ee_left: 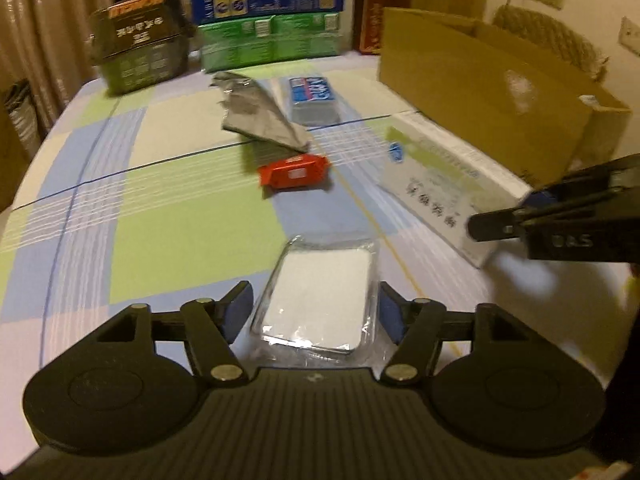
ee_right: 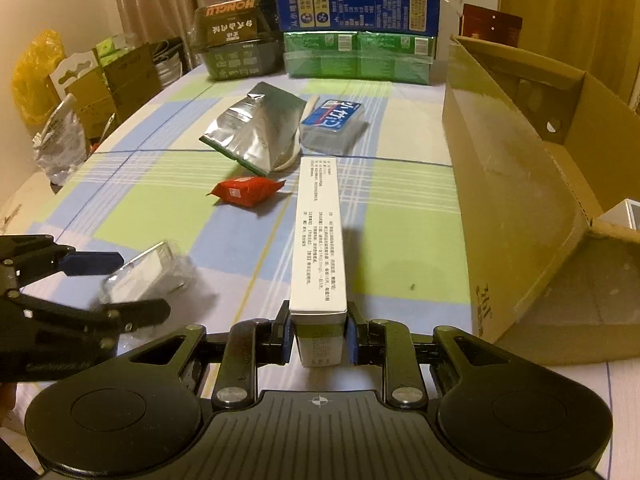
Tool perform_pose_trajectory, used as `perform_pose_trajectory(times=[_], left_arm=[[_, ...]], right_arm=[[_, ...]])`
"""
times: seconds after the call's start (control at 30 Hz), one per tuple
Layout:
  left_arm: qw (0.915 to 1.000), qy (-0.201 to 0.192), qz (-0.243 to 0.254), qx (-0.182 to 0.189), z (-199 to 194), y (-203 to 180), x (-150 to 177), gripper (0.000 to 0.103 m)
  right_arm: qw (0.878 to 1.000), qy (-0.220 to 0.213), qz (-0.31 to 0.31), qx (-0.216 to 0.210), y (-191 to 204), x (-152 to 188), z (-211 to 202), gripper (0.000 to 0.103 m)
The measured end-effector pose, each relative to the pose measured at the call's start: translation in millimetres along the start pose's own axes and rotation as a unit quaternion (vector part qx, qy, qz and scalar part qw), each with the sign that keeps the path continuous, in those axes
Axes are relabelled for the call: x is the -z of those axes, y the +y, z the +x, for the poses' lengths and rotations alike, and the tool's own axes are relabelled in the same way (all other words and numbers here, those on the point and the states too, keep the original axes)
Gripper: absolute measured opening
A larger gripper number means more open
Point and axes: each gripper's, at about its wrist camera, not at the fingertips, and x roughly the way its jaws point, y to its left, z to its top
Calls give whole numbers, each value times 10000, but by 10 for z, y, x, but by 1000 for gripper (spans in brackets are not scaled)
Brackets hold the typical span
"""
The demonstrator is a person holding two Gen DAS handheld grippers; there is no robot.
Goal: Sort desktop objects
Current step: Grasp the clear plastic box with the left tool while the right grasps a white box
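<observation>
While our right claw (ee_right: 318, 338) grips the long white box (ee_right: 318, 240) and our left claw (ee_left: 316, 314) spreads around the clear packet (ee_left: 320, 300), three items remain on the tabletop (ee_right: 400, 216) beside the cardboard box (ee_right: 520, 208).

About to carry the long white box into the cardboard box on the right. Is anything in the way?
Nothing visible on the cloth between them. The long white box, clamped in the right tool, only has to clear the near wall of the cardboard box. A white item already sits inside.
</observation>
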Motion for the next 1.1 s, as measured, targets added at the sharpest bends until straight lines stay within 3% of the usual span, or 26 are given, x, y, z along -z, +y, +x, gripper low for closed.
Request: perform_pose_trajectory(times=[0.13,0.33,0.4,0.53,0.63,0.67,1.1], left_arm=[[9997,33,207,110,15,39,41,69],[9994,150,305,94,66,45,83,68],[9993,179,297,122,83,55,83,60],[9992,207,318,84,99,44,95,58],[9994,202,286,45,86,32,99,57],[9995,189,250,33,81,30,99,56],[9998,29,-40,173,-26,-39,-6,55]], right_arm=[[10000,1,-68,1,20,9,30,39],[9995,-63,-252,183,40,9,103,40],[9991,-93,-362,194,66,4,122,39],[9986,-154,-448,217,83,-15,146,39],[9984,-170,-474,261,86,-38,169,37],[9984,-168,-467,269,85,-42,174,22],[9973,-453,-321,487,4,-84,-52,21]])
